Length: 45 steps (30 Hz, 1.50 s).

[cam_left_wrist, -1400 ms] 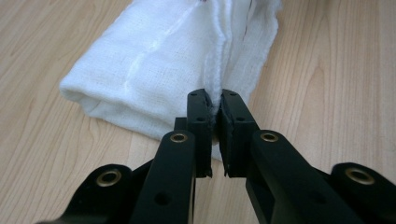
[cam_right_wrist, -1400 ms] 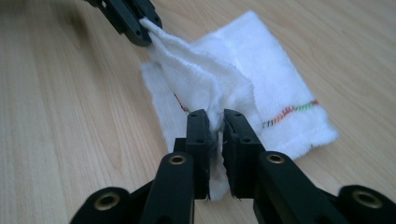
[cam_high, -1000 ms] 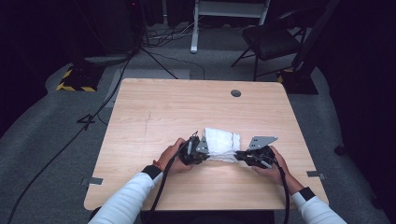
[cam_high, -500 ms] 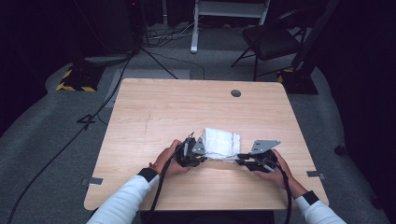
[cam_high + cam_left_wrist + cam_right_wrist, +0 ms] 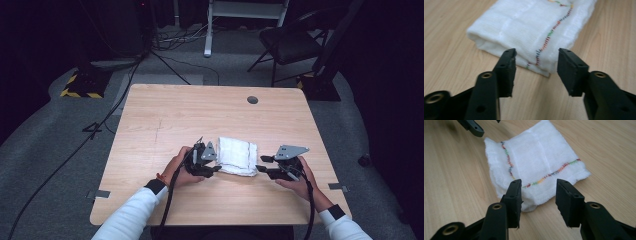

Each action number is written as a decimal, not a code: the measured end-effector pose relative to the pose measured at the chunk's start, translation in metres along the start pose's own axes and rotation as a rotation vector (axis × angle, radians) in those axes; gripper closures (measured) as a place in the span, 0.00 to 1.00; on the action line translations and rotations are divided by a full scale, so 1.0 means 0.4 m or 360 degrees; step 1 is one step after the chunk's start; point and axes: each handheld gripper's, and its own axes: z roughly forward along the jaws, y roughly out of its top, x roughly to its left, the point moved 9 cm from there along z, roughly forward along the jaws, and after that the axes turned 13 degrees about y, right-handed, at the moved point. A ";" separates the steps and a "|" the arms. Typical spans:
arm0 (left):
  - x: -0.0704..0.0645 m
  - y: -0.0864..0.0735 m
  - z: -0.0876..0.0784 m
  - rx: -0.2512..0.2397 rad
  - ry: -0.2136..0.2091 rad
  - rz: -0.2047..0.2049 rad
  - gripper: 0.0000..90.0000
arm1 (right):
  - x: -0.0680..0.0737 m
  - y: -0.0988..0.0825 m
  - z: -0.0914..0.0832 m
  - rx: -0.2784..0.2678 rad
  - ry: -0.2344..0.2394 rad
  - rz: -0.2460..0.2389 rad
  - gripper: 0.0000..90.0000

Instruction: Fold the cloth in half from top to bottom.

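Note:
A folded white cloth (image 5: 239,155) with multicoloured stitching lies flat on the wooden table (image 5: 175,115). My left gripper (image 5: 216,169) sits at the cloth's near left corner. Its jaws have just been opening and now stand apart. In the left gripper view the cloth (image 5: 529,27) has one corner just beyond the left gripper (image 5: 536,53), and the pads do not touch it. My right gripper (image 5: 261,167) is at the near right corner, its jaws also just opened. There the cloth (image 5: 536,157) lies before the open right gripper (image 5: 539,182), untouched.
A round cable hole (image 5: 252,100) marks the table's far side. A dark chair (image 5: 290,42) and a white frame (image 5: 245,10) stand beyond the table. Cables and a yellow-black striped block (image 5: 80,87) lie on the grey floor at the left.
Both grippers' jaws have spread apart and let go of the cloth's near edge. The cloth now rests on the table. The right gripper has drawn slightly back from it.

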 end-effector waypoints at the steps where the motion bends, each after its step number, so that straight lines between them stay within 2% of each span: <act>1: 0.002 0.002 0.005 0.0004 0.0016 -0.0015 0.44 | -0.003 0.000 0.002 0.0006 -0.0006 0.0007 0.58; 5: -0.007 0.003 0.025 0.0041 -0.0001 -0.0025 0.35 | -0.008 0.001 0.021 0.0023 -0.0005 0.0023 0.54; 8: -0.015 0.000 0.034 0.0072 0.0000 0.0004 0.33 | -0.006 -0.004 0.038 0.0056 -0.0001 0.0026 0.51; 12: -0.022 -0.013 0.044 0.0113 -0.0013 0.0007 0.31 | -0.009 -0.026 0.057 0.0125 -0.0015 0.0050 0.46; 15: -0.027 -0.021 0.047 0.0139 -0.0002 0.0044 0.30 | -0.010 -0.040 0.067 0.0175 -0.0028 0.0052 0.43; 20: -0.032 -0.021 0.044 0.0150 -0.0016 0.0035 0.27 | -0.010 -0.047 0.073 0.0214 -0.0043 0.0046 0.41; 24: -0.022 -0.024 0.029 0.0149 0.0005 0.0022 0.26 | -0.008 -0.039 0.061 0.0199 -0.0057 0.0032 0.40; 29: 0.002 -0.051 0.005 0.0161 0.0046 -0.0015 0.26 | -0.013 -0.031 0.032 0.0177 -0.0089 0.0010 0.39; 32: 0.013 -0.069 -0.010 0.0173 0.0081 0.0002 0.25 | -0.015 -0.031 0.018 0.0183 -0.0096 -0.0001 0.39; 39: 0.032 -0.092 -0.055 0.0162 0.0130 -0.0013 0.25 | -0.014 -0.025 -0.006 0.0177 -0.0127 -0.0039 0.37; 45: 0.040 -0.115 -0.088 0.0160 0.0200 0.0024 0.24 | -0.013 -0.039 -0.023 0.0211 -0.0149 -0.0051 0.34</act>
